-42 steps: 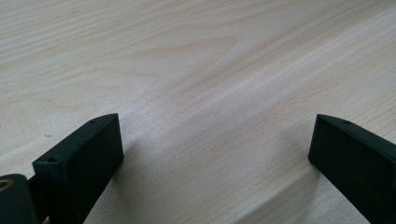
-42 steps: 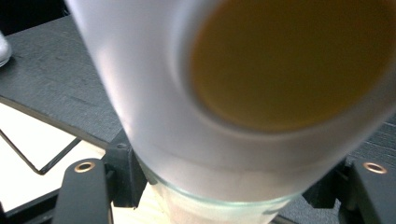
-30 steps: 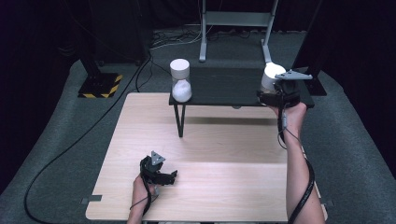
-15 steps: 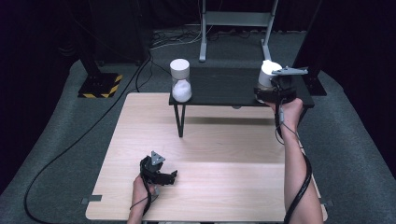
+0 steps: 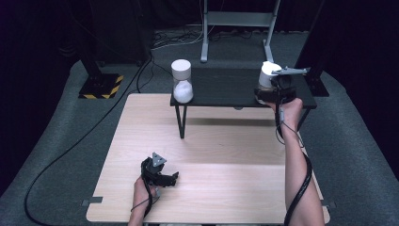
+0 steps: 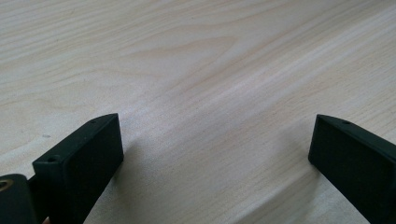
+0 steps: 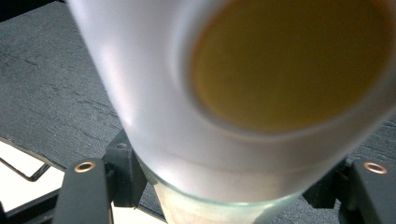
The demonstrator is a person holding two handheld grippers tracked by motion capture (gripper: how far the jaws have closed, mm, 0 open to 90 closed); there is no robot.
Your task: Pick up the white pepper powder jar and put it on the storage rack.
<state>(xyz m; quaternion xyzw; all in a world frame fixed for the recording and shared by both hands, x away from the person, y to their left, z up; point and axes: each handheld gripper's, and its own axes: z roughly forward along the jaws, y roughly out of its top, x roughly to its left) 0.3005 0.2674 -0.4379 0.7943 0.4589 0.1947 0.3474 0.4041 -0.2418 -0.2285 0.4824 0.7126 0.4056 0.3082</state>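
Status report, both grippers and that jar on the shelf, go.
Right gripper shut on white-capped jar at black shelf. Left gripper open, low over wooden table. Second jar stands apart at shelf's far end; nothing blocking.

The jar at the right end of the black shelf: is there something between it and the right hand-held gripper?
No. The right hand-held gripper is already shut on the jar, its black jaws at either side of the glass. The jar is tilted over the black shelf. The other jar stands far off at the shelf's left end.
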